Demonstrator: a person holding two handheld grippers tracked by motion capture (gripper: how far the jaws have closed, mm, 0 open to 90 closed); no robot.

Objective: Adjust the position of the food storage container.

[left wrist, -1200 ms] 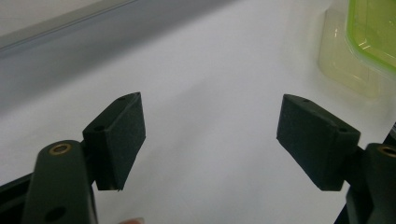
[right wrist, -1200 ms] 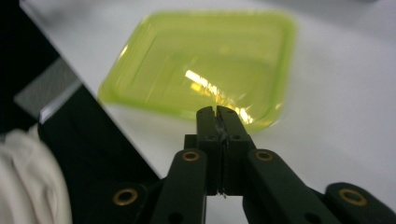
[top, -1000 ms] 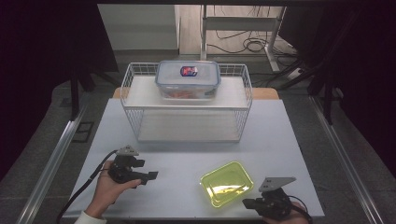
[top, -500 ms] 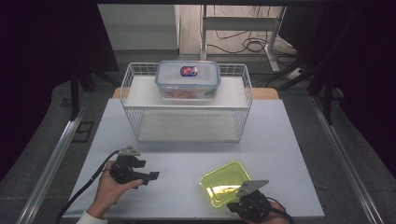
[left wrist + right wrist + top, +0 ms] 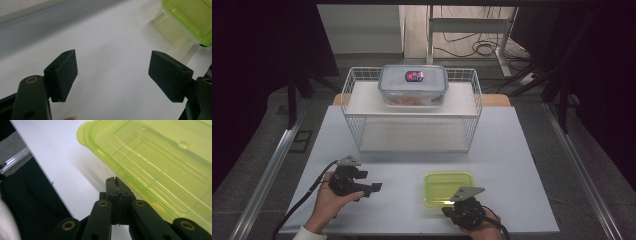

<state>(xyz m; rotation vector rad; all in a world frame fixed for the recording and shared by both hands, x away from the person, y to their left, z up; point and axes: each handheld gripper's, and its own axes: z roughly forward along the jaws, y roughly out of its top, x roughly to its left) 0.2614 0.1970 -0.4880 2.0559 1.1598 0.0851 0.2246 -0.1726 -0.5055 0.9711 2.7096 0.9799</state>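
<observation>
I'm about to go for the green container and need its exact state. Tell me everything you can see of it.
The green container is a shallow, rounded-corner rectangular piece of translucent yellow-green plastic with a raised rim and moulded inner panel. It looks empty. It sits at the near right of the white table, tilted rather than flat. The right claw, jaws shut, is at its near edge; whether it touches or pinches the rim I cannot tell. The left claw stands open, apart from it.

Wide bare stretch of white table top point(image 5: 402, 205) between the left gripper point(image 5: 374, 188) and the shallow yellow-green plastic lid point(image 5: 448, 187), free to pass. Farther back, blocked by the white wire rack point(image 5: 412, 120) with the clear plastic box point(image 5: 413, 85) on top.
</observation>
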